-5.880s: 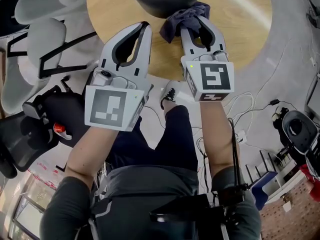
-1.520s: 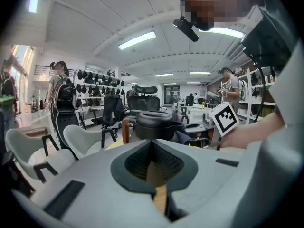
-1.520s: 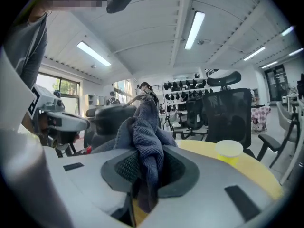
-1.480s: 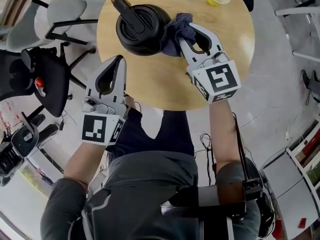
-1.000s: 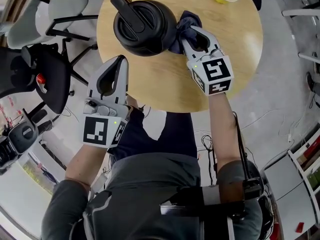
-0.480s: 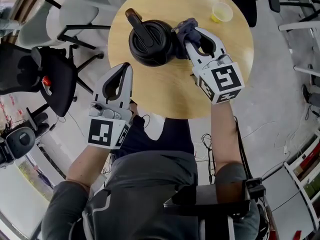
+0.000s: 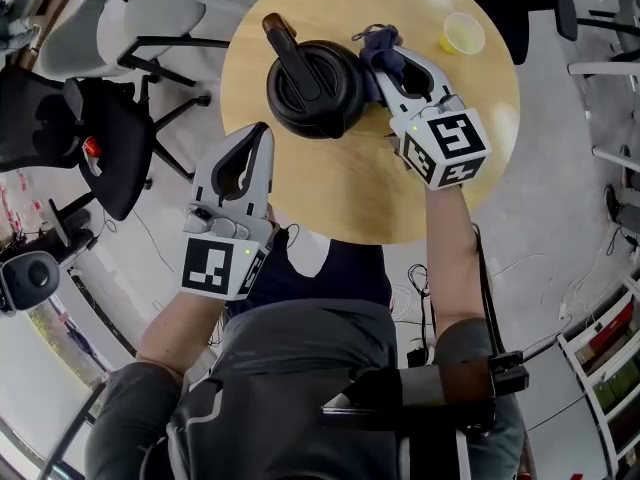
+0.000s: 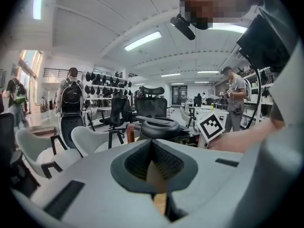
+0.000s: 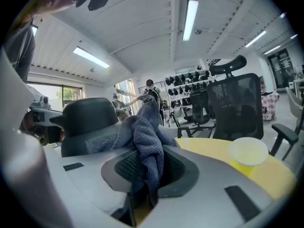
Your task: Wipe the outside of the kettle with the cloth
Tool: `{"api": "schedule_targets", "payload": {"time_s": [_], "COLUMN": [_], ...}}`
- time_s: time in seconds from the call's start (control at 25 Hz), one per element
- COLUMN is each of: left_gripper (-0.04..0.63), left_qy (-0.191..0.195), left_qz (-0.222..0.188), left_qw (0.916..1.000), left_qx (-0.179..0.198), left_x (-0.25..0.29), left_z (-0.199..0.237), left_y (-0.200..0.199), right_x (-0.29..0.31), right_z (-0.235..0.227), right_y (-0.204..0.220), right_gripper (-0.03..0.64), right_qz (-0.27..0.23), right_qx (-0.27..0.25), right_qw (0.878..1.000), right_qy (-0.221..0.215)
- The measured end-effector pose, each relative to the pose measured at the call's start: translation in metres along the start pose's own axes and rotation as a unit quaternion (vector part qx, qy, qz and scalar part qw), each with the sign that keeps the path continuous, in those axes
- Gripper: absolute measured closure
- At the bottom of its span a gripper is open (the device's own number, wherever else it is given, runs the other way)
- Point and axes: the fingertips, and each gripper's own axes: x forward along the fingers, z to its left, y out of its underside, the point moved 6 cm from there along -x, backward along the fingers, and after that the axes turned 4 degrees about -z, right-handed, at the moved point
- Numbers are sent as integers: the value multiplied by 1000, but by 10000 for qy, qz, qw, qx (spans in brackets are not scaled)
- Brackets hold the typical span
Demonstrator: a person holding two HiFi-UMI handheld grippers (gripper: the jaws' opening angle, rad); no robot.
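A black kettle (image 7: 313, 87) with a long handle stands on the round wooden table (image 7: 330, 183). My right gripper (image 7: 384, 51) is shut on a dark blue cloth (image 7: 378, 44) and holds it against the kettle's right side. In the right gripper view the cloth (image 9: 147, 137) bunches up between the jaws, with the kettle (image 9: 88, 116) just to the left. My left gripper (image 7: 258, 136) is shut with nothing in it, near the table's front left edge, a little short of the kettle (image 8: 160, 127).
A small yellow cup (image 7: 462, 33) stands on the table's far right (image 9: 247, 152). Office chairs (image 7: 95, 133) crowd the left side of the table. People stand in the background of the left gripper view.
My right gripper has slid the cloth farther round the kettle's right side. The left gripper has kept its place by the table edge.
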Motion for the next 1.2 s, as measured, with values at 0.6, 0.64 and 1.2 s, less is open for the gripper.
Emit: {"api": "schedule_targets", "payload": {"time_s": [0.6, 0.64, 1.2], "left_gripper": [586, 586, 586], "left_qy": [-195, -195, -239], "left_qz": [58, 68, -15], "left_qw": [9996, 9996, 9997], "left_qx": [-180, -177, -56], "left_x": [5, 5, -5], "left_z": [6, 6, 10], "left_y": [18, 18, -35], "right_x": [22, 22, 15], "right_z": [-15, -15, 5], "right_y": [61, 63, -67], "right_gripper": [522, 522, 522], "right_qz": [1057, 1095, -26], "right_qx": [-259, -262, -191], "right_qw": [9940, 9936, 9974], "right_qy": [-109, -107, -691]}}
